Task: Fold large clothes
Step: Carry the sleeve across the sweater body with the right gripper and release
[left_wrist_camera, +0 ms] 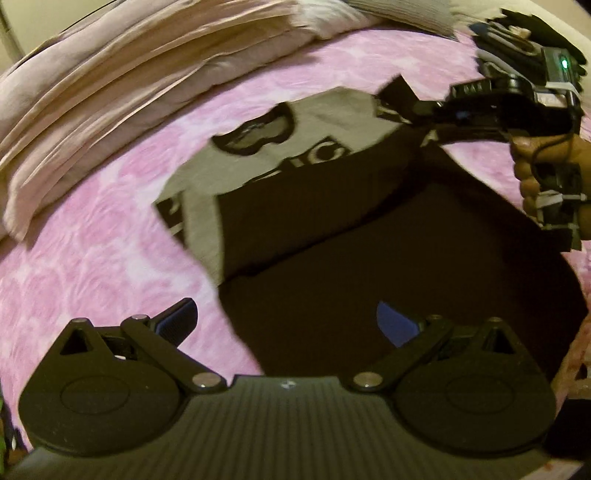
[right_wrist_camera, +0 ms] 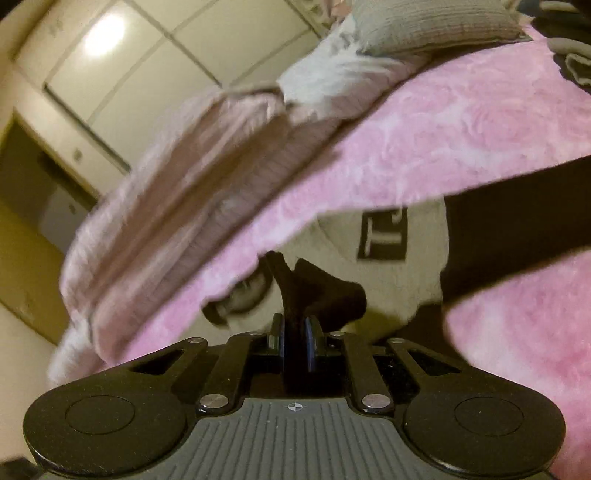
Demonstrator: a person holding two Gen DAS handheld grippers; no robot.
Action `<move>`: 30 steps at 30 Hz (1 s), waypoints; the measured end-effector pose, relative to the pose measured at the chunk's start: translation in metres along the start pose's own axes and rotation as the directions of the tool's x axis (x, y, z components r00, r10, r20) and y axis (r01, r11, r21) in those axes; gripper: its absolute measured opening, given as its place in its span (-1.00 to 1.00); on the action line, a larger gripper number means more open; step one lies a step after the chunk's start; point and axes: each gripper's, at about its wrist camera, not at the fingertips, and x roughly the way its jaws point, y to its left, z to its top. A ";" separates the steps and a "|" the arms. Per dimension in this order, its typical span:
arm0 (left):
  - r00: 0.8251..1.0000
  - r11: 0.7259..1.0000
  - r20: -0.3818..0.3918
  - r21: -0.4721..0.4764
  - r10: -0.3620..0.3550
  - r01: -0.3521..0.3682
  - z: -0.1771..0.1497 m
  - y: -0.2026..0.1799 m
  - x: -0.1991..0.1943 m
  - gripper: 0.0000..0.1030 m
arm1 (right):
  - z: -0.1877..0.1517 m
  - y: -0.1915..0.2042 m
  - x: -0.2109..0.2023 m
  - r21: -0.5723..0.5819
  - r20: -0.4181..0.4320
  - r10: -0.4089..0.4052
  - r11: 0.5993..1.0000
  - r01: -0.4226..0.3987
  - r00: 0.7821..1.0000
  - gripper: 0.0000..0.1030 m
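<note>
A grey and black T-shirt [left_wrist_camera: 332,229] with black lettering lies spread on the pink bedspread [left_wrist_camera: 92,258], its black lower part folded toward me. My left gripper [left_wrist_camera: 288,325] hovers open above the shirt's near black edge, nothing between its fingers. In the left wrist view the right gripper [left_wrist_camera: 402,107] sits at the shirt's far right corner, pinching a black sleeve edge. The right wrist view shows my right gripper [right_wrist_camera: 295,332] shut on a bunch of black sleeve fabric [right_wrist_camera: 321,291], with the grey chest [right_wrist_camera: 369,291] and a letter patch behind it.
Folded pinkish-beige blankets [left_wrist_camera: 110,92] are piled along the far left of the bed. A grey pillow [right_wrist_camera: 424,22] and white bedding [right_wrist_camera: 332,81] lie at the head. Dark folded clothes [right_wrist_camera: 572,55] sit at the far right. Cream wardrobe doors [right_wrist_camera: 129,74] stand beyond the bed.
</note>
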 end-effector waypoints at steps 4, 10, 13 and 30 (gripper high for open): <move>1.000 0.998 0.000 0.049 -0.029 0.029 0.017 -0.009 0.017 0.97 | 0.003 -0.026 -0.023 0.051 0.008 -0.093 0.994 0.092 0.996 -0.03; 0.998 0.991 0.010 0.115 -0.067 0.066 0.034 -0.019 0.033 0.97 | -0.005 -0.054 -0.028 0.094 -0.006 -0.199 0.976 0.198 0.980 0.14; 0.997 0.990 0.004 0.120 -0.079 0.078 0.038 -0.022 0.040 0.97 | 0.000 -0.051 -0.017 0.026 -0.006 -0.231 0.973 0.231 0.973 0.14; 0.995 0.992 0.029 0.091 -0.092 0.089 0.050 -0.023 0.042 0.97 | 0.048 -0.002 -0.013 -0.093 -0.022 -0.143 0.986 0.140 0.989 -0.94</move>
